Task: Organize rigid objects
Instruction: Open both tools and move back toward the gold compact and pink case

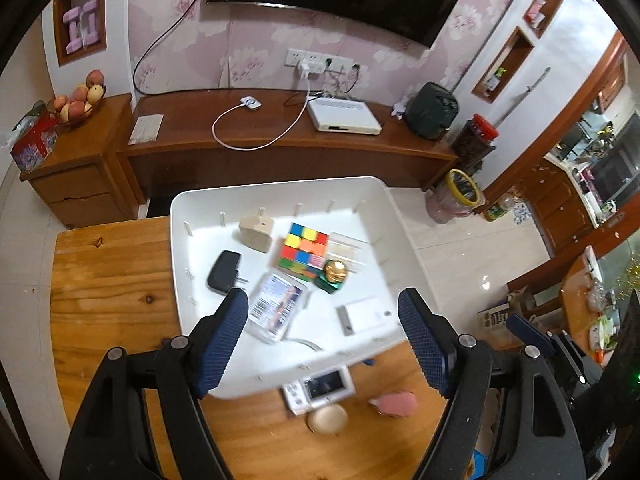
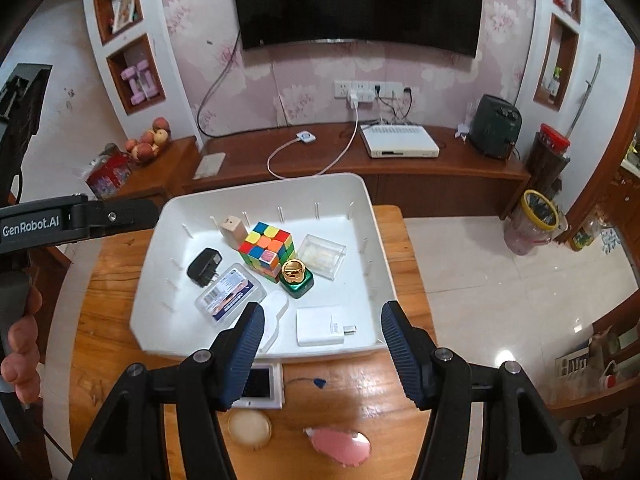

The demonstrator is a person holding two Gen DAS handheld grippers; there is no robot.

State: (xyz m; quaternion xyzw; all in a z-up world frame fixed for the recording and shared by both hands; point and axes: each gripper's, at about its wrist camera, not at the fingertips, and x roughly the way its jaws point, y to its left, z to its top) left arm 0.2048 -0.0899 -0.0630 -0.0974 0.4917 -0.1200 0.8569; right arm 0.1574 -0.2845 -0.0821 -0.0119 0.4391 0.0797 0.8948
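Pink flowered wallpaper, a dark wall-mounted television (image 2: pixel 358 4) and a long brown wooden cabinet (image 2: pixel 360 168) fill the background. Nearer the cameras, a knotty orange-brown wooden bench (image 2: pixel 108 280) carries a large white plastic tray (image 2: pixel 372 248) with upright pegs along its walls.

Inside the tray lie a multicoloured puzzle cube (image 2: pixel 267 250) near the middle, a clear lidded plastic box (image 2: pixel 322 255) to its right, a flat white rectangular power adapter (image 2: pixel 324 326) near the front wall, a clear plastic case with a printed label (image 2: pixel 230 294), a black plug charger (image 2: pixel 204 266), a beige wooden block (image 2: pixel 233 231) and a small green jar with a gold cap (image 2: pixel 295 278) touching the cube.

On the bench in front of the tray sit a small white device with a dark screen (image 2: pixel 260 386), a pink rounded object (image 2: pixel 340 444) and a round cream-coloured disc (image 2: pixel 250 428).

The left gripper (image 1: pixel 324 342) and right gripper (image 2: pixel 322 354) both hang above the tray's front edge, fingers spread with nothing between them. A hand (image 2: pixel 22 344) grips the left gripper's handle.
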